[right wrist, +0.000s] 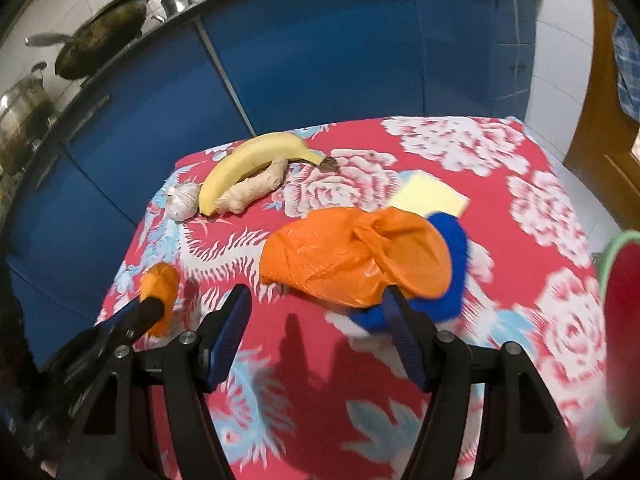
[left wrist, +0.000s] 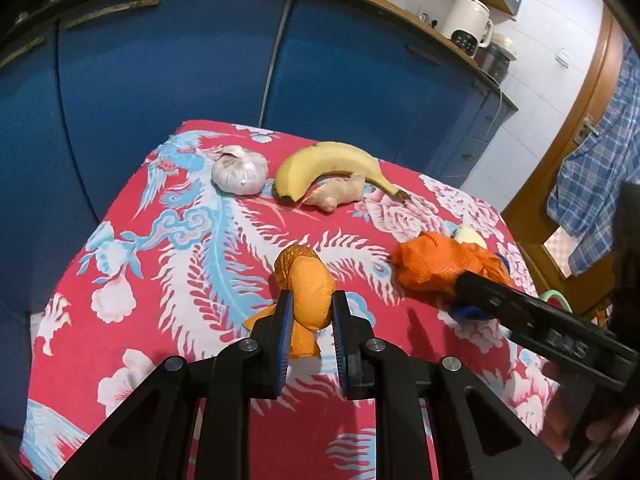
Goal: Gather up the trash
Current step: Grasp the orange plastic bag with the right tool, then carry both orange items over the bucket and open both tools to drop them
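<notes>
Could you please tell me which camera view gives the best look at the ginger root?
The right wrist view shows the ginger root best: its whole knobbly length lies in front of the banana. In the left wrist view the ginger root is partly tucked under the banana's curve, so less shows.

This is a home kitchen: blue cabinet doors [left wrist: 168,80] run under a dark countertop [right wrist: 132,36] carrying a wok [right wrist: 104,32], a steel pot [right wrist: 20,112] and a cream electric kettle [left wrist: 468,20], with white wall tiles [left wrist: 560,20] and a wooden door [left wrist: 576,132] beside them.
</notes>
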Tool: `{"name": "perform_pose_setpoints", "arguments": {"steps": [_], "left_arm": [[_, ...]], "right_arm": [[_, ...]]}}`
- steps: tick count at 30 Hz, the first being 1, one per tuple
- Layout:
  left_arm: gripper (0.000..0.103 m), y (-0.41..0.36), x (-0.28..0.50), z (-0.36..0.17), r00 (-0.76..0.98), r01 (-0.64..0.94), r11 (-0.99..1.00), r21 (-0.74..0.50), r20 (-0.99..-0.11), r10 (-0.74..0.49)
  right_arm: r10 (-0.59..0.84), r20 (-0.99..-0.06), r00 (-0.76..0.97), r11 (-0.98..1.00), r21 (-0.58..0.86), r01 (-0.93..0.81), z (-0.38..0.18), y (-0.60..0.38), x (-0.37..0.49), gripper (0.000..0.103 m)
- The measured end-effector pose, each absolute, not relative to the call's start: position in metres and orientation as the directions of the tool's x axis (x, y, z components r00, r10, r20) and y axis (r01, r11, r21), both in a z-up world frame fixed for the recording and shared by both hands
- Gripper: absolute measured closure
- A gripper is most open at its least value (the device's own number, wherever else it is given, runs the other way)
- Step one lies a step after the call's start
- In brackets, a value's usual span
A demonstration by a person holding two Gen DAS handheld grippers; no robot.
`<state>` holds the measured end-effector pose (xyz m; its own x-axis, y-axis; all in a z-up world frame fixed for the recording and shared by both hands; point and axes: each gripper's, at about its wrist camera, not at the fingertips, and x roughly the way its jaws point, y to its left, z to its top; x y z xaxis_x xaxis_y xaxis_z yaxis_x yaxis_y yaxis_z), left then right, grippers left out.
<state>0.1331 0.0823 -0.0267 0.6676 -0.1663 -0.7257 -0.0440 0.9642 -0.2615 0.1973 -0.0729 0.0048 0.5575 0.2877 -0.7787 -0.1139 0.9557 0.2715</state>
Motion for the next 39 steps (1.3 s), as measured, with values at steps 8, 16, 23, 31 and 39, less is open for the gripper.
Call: {"name": "perform_pose_setpoints", "arguments": {"steps": [8, 16, 23, 31, 39], "left_arm": [[0.084, 0.088, 0.136, -0.033, 0.661, -0.041, 0.955, -0.292, -0.725, -0.194], [0.084, 0.088, 0.136, -0.034, 0.659, -0.039, 0.954, -0.298, -0.725, -0.199], [0.084, 0.087, 0.130, -0.029, 0.672, -0.037, 0.957, -0.287, -0.716, -0.189], [0.084, 0.081, 0.115, -0.008, 0.696, -0.019, 0.962, -0.273, -0.694, -0.183], [0.084, 0.058, 0.100, 0.019, 0.713, 0.053, 0.965, -0.256, -0.667, -0.216]], "right_arm": [[0.297, -0.786, 0.542, 0.953, 0.283, -0.110, -0.018, -0.059, 0.217, 0.049], [0.318, -0.807, 0.498, 0.948, 0.274, -0.161, -0.030, -0.050, 0.222, 0.096], [0.368, -0.777, 0.510, 0.928, 0.336, -0.159, -0.024, -0.059, 0.209, 0.100], [0.430, -0.673, 0.601, 0.897, 0.395, -0.200, 0.017, -0.071, 0.171, 0.100], [0.463, -0.589, 0.662, 0.869, 0.447, -0.211, 0.050, -0.097, 0.132, 0.100]]}}
